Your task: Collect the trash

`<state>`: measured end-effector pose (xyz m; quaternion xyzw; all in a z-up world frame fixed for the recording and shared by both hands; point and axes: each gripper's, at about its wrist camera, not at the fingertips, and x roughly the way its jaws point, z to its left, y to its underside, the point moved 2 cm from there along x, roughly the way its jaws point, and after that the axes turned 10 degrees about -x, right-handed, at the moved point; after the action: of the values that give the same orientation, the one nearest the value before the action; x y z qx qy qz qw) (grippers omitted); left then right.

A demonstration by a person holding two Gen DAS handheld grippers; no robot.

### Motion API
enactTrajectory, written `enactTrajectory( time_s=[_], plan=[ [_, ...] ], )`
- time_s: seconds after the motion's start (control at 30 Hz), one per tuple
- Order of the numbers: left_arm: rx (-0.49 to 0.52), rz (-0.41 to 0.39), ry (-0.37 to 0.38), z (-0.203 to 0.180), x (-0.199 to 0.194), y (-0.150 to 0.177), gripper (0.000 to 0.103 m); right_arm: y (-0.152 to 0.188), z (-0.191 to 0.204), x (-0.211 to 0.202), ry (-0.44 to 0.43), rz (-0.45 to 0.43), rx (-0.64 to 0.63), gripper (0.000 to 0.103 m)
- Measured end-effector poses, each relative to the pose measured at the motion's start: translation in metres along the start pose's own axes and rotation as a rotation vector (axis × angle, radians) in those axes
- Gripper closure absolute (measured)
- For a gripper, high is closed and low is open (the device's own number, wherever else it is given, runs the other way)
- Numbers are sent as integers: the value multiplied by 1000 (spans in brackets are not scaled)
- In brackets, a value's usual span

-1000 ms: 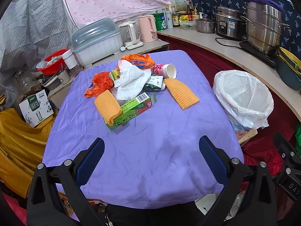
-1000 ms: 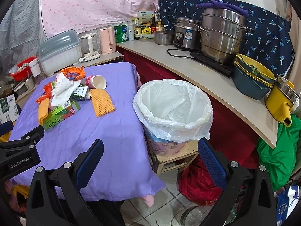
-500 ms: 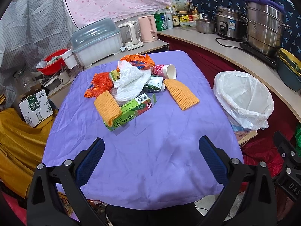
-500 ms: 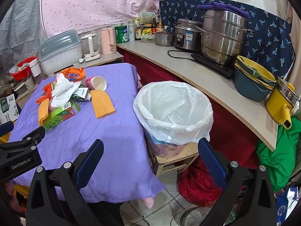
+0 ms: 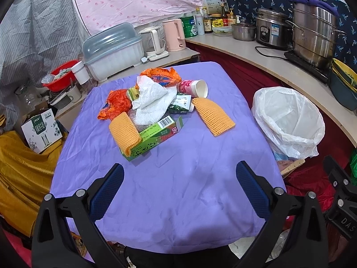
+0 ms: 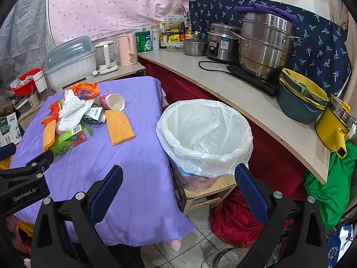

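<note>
Since the white plastic-lined trash bin [image 6: 204, 134] beside the purple-clothed desk [image 5: 169, 178] looks empty, tho its bottom's hard to see, nothing's collected yet: crumpled wrappers, tissue & green carton [image 5: 154, 136] lie mid-desk, w/ left gripper [image 5: 179, 187] and right gripper [image 6: 178, 188] both spread, empty.

Cloth, paper, foam net, plastic film and steel.

Ahead of the left fingers [image 5: 106, 188], whose pads are blue textured rubber on matt black plastic arms, lies a matt, lightly creased purple cloth [image 5: 178, 178]. Beyond it: a glossy printed card box [image 5: 154, 137], two orange foam nets [image 5: 213, 116] with a ribbed mesh surface, an embossed white paper towel [image 5: 151, 100], a crinkled orange plastic bag [image 5: 116, 105], a paper cup [image 5: 196, 87]. Between the right fingers [image 6: 106, 187], a thin translucent white plastic liner [image 6: 205, 134], wrinkled. Beyond them, shiny brushed steel pots [image 6: 265, 44].
</note>
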<state>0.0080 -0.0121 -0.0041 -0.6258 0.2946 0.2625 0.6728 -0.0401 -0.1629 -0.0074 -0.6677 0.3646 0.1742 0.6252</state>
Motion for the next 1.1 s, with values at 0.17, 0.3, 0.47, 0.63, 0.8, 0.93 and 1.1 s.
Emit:
enactTrajectory(
  time_s=[0.17, 0.3, 0.47, 0.63, 0.8, 0.93, 1.1],
  plan=[
    [7, 6, 5, -12, 6, -14, 7, -7, -4, 6, 4, 2, 3, 7],
    [8, 5, 9, -15, 9, -16, 7, -8, -7, 7, 5, 5, 3, 7],
    [7, 5, 11, -15, 10, -13, 7, -8, -9, 8, 6, 5, 4, 7],
    [5, 3, 12, -16, 11, -11, 7, -9, -10, 8, 6, 3, 2, 7],
    [5, 2, 12, -15, 11, -11, 7, -9, -11, 8, 9, -1, 2, 7],
    [5, 3, 12, -16, 11, -11, 7, -9, -10, 7, 11, -2, 0, 7],
    [6, 1, 16, -16, 11, -10, 7, -10, -11, 7, 14, -4, 0, 7]
  ],
)
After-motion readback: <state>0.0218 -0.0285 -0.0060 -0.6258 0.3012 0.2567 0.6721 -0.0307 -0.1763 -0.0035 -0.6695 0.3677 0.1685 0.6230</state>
